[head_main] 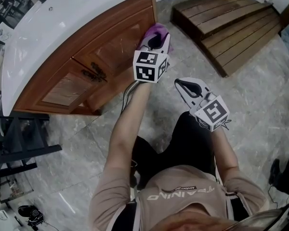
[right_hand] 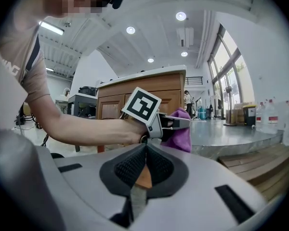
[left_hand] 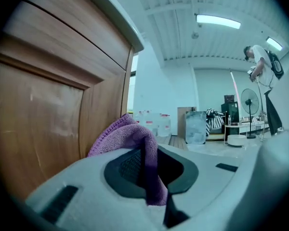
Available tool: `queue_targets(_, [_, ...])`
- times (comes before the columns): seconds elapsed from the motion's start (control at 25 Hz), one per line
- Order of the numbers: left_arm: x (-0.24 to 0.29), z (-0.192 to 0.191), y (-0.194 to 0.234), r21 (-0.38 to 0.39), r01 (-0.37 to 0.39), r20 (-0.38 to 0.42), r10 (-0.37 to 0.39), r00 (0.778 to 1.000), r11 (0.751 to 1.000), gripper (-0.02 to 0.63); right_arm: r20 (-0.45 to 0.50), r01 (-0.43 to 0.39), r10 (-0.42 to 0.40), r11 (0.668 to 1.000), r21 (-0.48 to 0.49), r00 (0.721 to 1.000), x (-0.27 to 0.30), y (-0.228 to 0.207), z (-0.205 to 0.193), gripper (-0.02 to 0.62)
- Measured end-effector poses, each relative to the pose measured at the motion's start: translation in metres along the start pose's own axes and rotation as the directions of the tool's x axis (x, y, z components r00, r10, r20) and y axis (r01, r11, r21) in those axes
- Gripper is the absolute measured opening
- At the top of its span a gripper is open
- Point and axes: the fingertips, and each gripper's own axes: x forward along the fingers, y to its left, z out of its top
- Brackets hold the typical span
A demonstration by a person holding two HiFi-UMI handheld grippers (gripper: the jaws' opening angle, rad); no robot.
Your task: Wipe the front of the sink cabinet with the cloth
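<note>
Head view: my left gripper point(head_main: 154, 44) reaches out to the right end of the curved brown wooden sink cabinet point(head_main: 101, 57), which sits under a glossy white countertop point(head_main: 62, 18). A purple microfibre cloth point(head_main: 158, 31) bunches at the gripper's tip, right at the cabinet's end panel. My right gripper point(head_main: 184, 84) hangs apart from it, over the grey marbled tile floor point(head_main: 260, 95). A slatted brown wooden step platform point(head_main: 226, 23) lies on the floor at upper right, and a black metal rack point(head_main: 17, 134) stands at left.

Left gripper view: the jaws are pinching a fold of the cloth, which bulges out towards the wood panel. I cannot tell whether it touches. Behind is a large pale room with ceiling strip lights point(left_hand: 217, 21) and a standing fan point(left_hand: 250, 102).

Right gripper view: the jaws are pressed together with nothing between them. Tall windows point(right_hand: 231, 88) line the right wall.
</note>
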Motion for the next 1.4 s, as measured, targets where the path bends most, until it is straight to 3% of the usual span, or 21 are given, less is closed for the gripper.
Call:
queue_targets(0.24, [-0.026, 0.007, -0.010, -0.016, 0.059, 0.032, -0.059, 0.998, 0.998, 0.037, 0.011, 0.010, -0.010, 1.000, 0.003, 1.000, 0.002, -0.005, 0.003, 0.012])
queue_targets(0.36, [-0.047, 0.015, -0.012, -0.066, 0.085, 0.063, -0.081, 0.995, 0.994, 0.037, 0.025, 0.009, -0.009, 1.000, 0.001, 1.000, 0.007, -0.004, 0.008, 0.012])
queue_targets(0.48, [-0.075, 0.017, -0.015, -0.070, 0.079, 0.082, -0.073, 0.994, 0.994, 0.037, 0.030, -0.008, 0.008, 1.000, 0.000, 1.000, 0.012, 0.000, 0.012, 0.012])
queue_targets(0.68, [-0.142, -0.003, -0.003, -0.033, -0.080, 0.052, 0.082, 0.995, 0.996, 0.037, 0.042, -0.080, 0.079, 0.997, 0.016, 0.996, 0.032, 0.015, 0.013, 0.012])
queue_targets(0.92, [-0.231, -0.035, 0.031, -0.024, -0.244, -0.013, 0.243, 0.970, 0.970, 0.037, 0.071, -0.166, 0.163, 0.986, 0.034, 0.984, 0.073, 0.047, 0.014, 0.012])
queue_targets(1.0, [-0.267, -0.048, 0.048, -0.053, -0.317, -0.028, 0.316, 0.949, 0.947, 0.037, 0.084, -0.209, 0.205, 0.977, 0.040, 0.975, 0.088, 0.067, 0.016, 0.012])
queue_targets(1.12, [-0.328, -0.063, 0.074, -0.101, -0.444, -0.044, 0.442, 0.896, 0.890, 0.037, 0.083, -0.286, 0.282, 0.957, 0.041, 0.956, 0.109, 0.100, 0.017, 0.012])
queue_targets(1.4, [-0.443, -0.082, 0.146, -0.036, -0.706, -0.051, 0.704, 0.709, 0.708, 0.037, 0.057, -0.408, 0.407, 0.913, -0.007, 0.911, 0.145, 0.149, 0.016, 0.012])
